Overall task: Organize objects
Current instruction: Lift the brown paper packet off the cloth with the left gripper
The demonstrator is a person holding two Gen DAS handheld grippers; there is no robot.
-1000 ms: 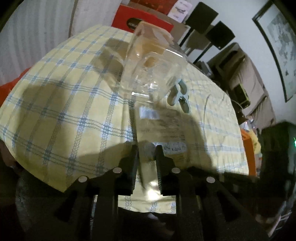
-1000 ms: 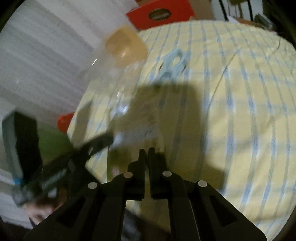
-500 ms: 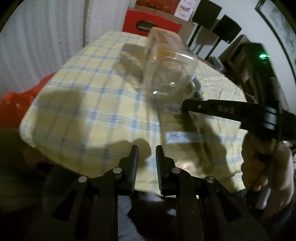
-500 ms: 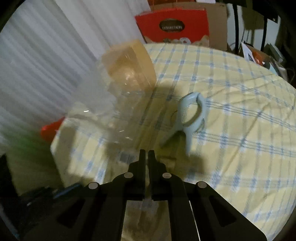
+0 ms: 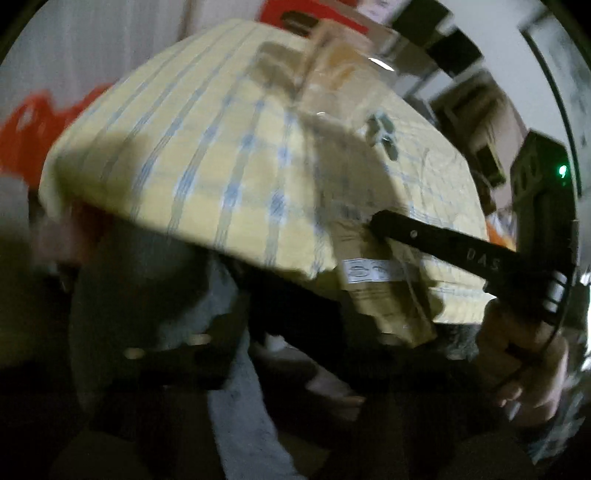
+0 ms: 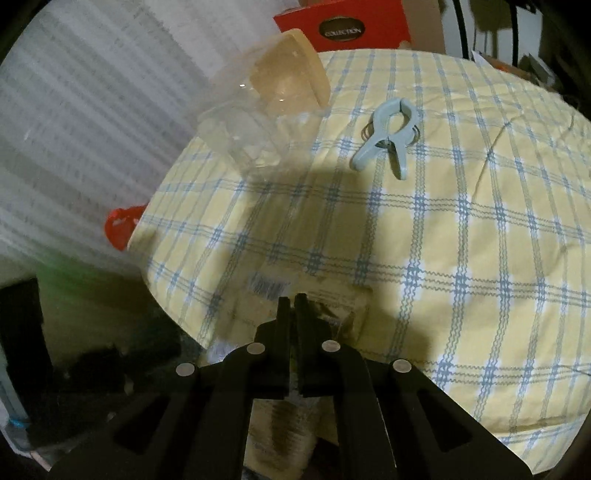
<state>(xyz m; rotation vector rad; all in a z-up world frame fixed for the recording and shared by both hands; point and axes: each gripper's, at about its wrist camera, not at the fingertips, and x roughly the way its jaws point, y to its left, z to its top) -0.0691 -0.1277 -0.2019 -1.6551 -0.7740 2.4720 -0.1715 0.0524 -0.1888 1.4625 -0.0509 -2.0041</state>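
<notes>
A pale blue clip [image 6: 388, 134] lies mid-table [image 6: 461, 229] beside the clear bag [image 6: 258, 122]. The right gripper [image 6: 291, 306], angled down at the near edge, is clamped on the bag's end. The left gripper [image 5: 295, 343] is opening, nothing between its jaws.

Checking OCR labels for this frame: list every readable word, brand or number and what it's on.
"COLLECTION": oval badge on the red box behind the table.
"DAS": side of the right tongs, seen from the left wrist view.
White sticker on the clear plastic bag: print too blurred to read.
Barcode label on the bag, right wrist view: unreadable.
</notes>
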